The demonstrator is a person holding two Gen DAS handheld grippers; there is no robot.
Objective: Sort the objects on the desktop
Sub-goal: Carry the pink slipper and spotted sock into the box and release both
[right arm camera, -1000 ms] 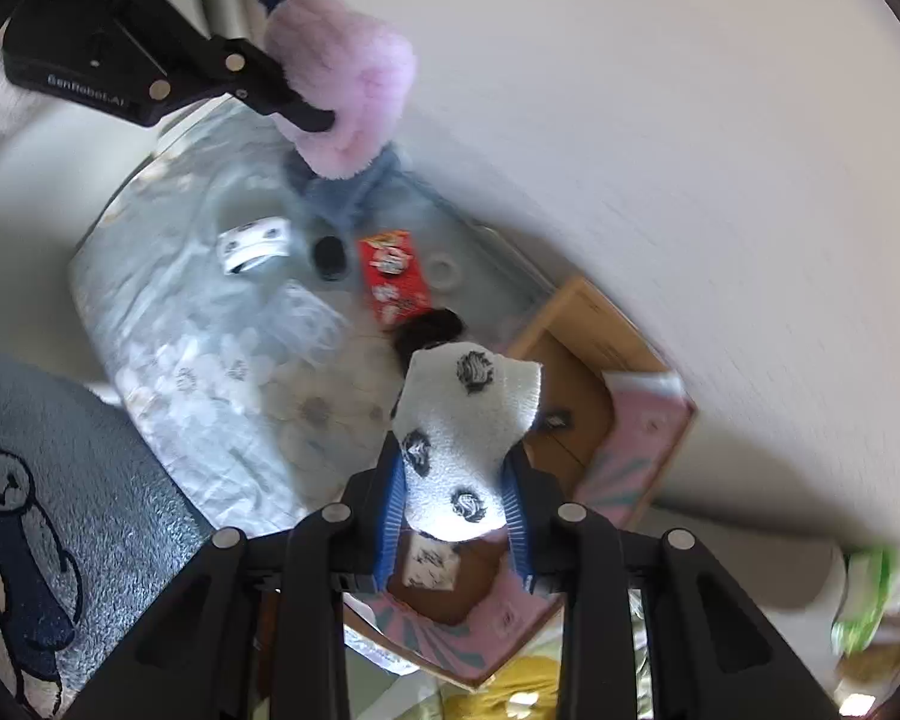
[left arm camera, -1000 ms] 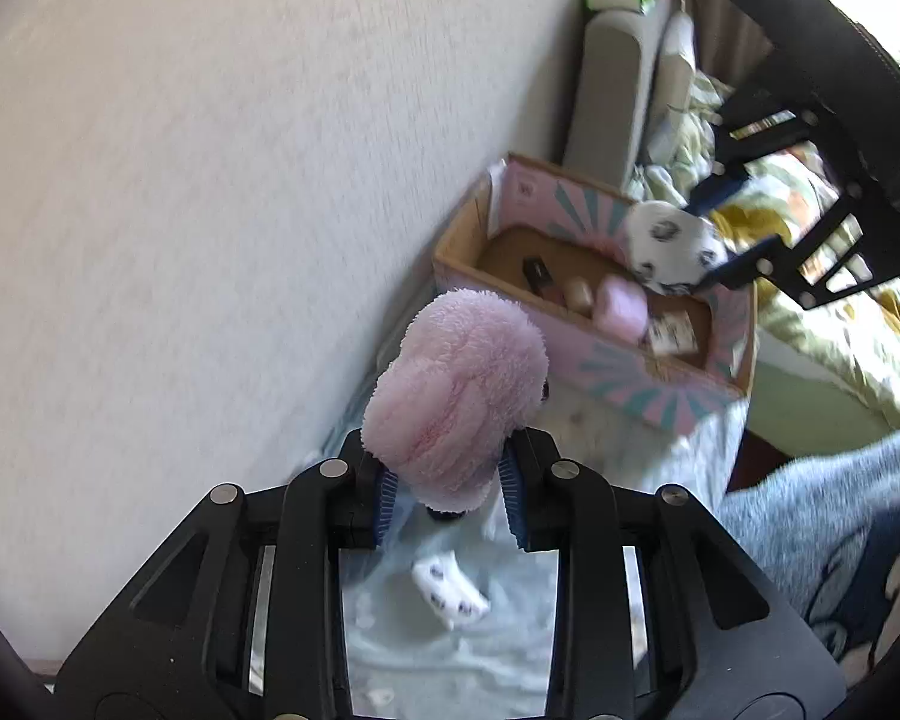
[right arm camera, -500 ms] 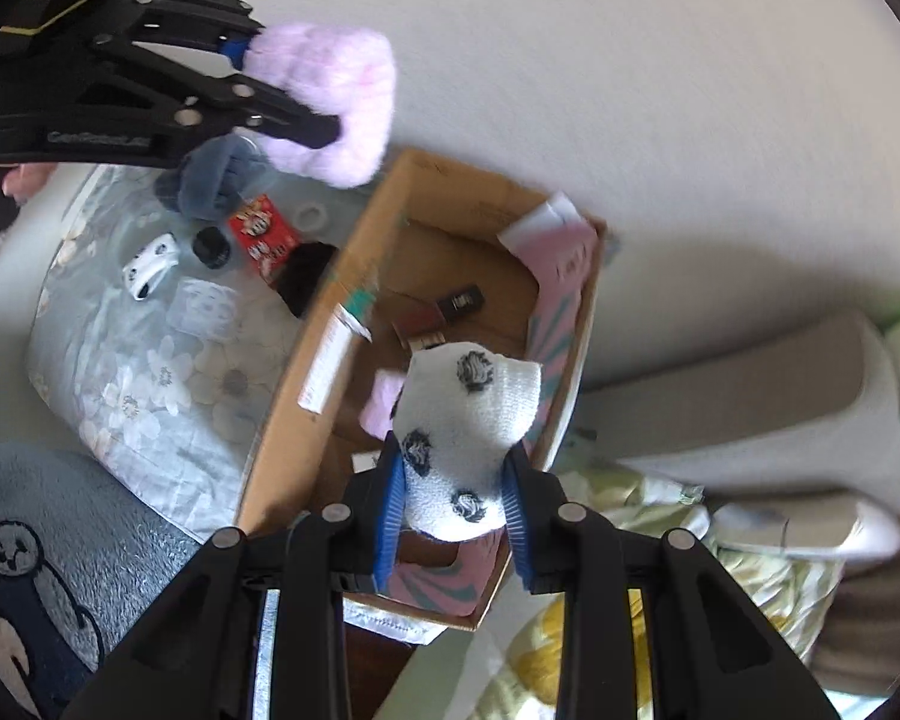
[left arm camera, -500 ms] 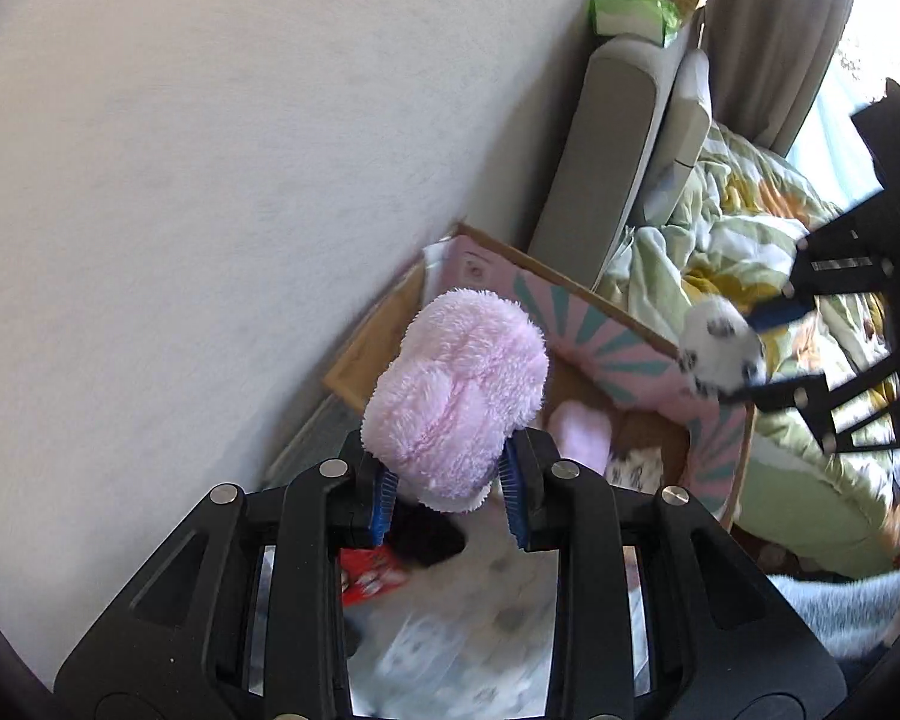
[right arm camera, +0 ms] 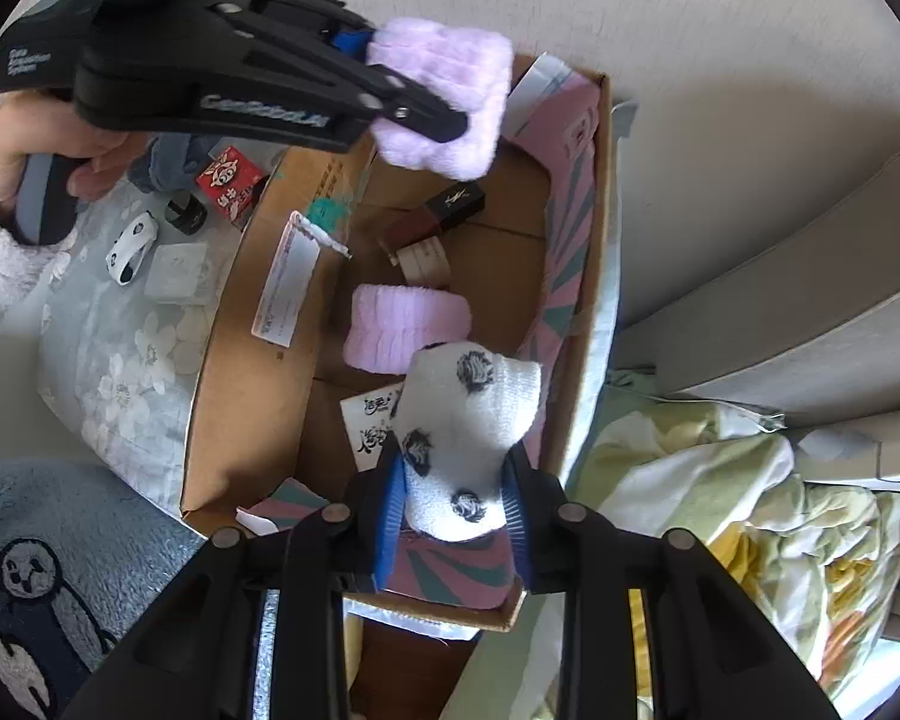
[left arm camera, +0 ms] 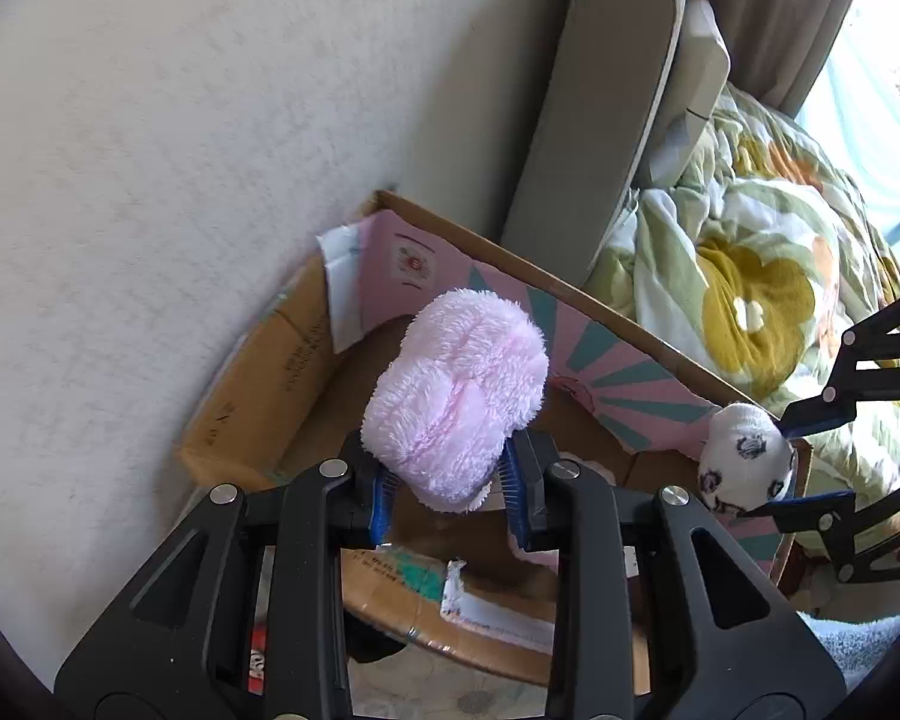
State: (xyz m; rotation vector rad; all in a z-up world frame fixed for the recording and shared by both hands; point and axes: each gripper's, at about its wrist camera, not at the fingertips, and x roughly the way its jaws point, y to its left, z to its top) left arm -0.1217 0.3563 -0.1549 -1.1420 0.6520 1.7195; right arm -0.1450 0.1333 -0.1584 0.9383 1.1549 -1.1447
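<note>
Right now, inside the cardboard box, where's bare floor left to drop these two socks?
Bare cardboard shows at the far end of the cardboard box, under the pink fluffy sock, bordered by the dark lipstick box. More lies along the near wall beside the shipping label. The middle is crowded: pink towel roll, printed card.

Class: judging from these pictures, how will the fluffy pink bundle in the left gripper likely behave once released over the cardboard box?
The fluffy pink bundle bulges around the left gripper, so it is probably soft and light. Its deep pile suggests it grips rather than slips. Dropped into the cardboard box, it should land quietly and hardly roll.
</note>
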